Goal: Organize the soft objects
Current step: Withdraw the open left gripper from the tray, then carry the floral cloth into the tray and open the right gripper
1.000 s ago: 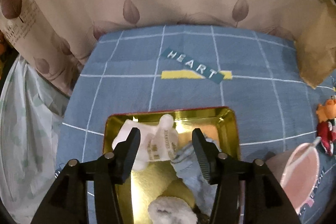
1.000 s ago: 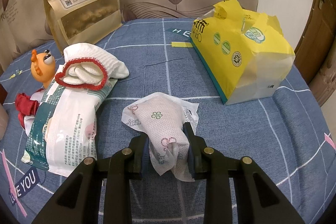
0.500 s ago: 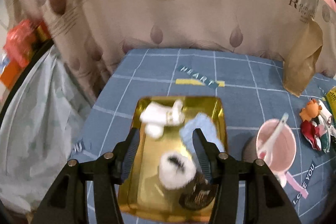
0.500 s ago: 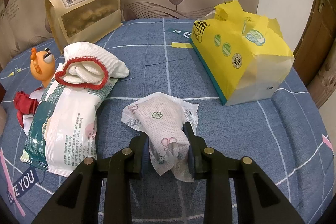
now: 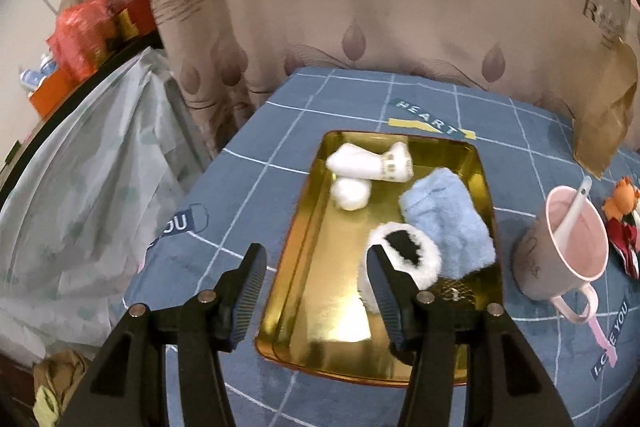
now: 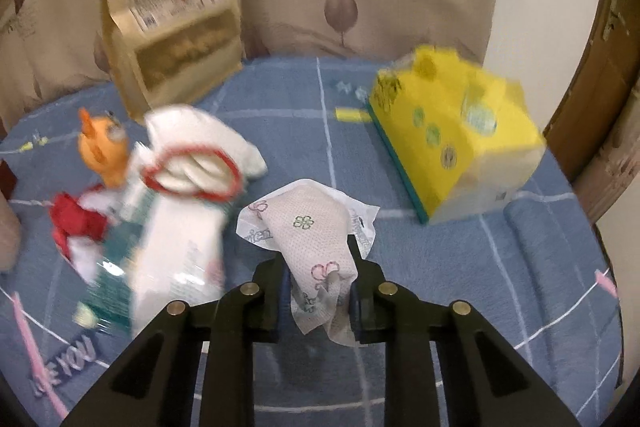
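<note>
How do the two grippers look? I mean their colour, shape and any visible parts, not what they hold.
Both look alike. The left gripper and the right gripper have matte black, angular arms that fork into two fingers, with round silver bolts at the joints. The finger pads are dark blue and ribbed. No cables, markings or sleeves are visible.

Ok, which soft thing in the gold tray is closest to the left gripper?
The fluffy white cuff with the dark opening, right against the left gripper's right finger. The blue cloth and white sock lie farther back.
</note>
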### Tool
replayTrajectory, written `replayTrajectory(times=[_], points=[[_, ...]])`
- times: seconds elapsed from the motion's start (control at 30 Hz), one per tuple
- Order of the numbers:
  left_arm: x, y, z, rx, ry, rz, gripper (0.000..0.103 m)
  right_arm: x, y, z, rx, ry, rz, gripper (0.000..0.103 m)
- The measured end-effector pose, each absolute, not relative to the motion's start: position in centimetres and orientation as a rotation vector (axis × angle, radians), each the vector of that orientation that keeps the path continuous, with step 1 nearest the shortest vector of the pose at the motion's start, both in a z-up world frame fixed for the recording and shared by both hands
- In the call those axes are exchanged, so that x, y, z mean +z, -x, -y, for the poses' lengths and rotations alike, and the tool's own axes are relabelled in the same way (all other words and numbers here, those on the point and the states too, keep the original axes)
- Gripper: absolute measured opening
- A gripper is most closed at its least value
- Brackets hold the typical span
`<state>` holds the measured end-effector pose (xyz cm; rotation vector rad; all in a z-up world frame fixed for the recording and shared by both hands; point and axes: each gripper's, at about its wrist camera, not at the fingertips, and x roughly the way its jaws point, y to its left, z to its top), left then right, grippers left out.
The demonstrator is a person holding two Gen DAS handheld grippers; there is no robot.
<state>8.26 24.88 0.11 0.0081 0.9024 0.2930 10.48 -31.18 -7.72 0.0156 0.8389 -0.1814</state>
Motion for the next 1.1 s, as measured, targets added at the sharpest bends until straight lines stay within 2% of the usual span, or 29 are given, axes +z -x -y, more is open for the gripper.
replayTrajectory(times=[0.23,0.5,0.73,1.1], points=[[0.5,-7.6,-26.5,0.332,0.039,-0.893,0.053,-1.3,-11.2,24.6,-0.03,0.027,-0.749,0.021],[0.6,-6.7,-29.3,0.384,0.116,-0.888,0.054,1.9,-12.6,11.5,0.246,0.144,-0.725,0.021],[1.1,-6.1,-31.0,0.409,0.154,-0.872,0.054,2.7,-13.3,0.9,0.436,0.212,-0.727,0.021],[1.7,-5.7,-32.6,0.413,0.201,-0.855,0.054,0.1,-15.8,-11.8,0.53,0.309,-0.79,0.021]])
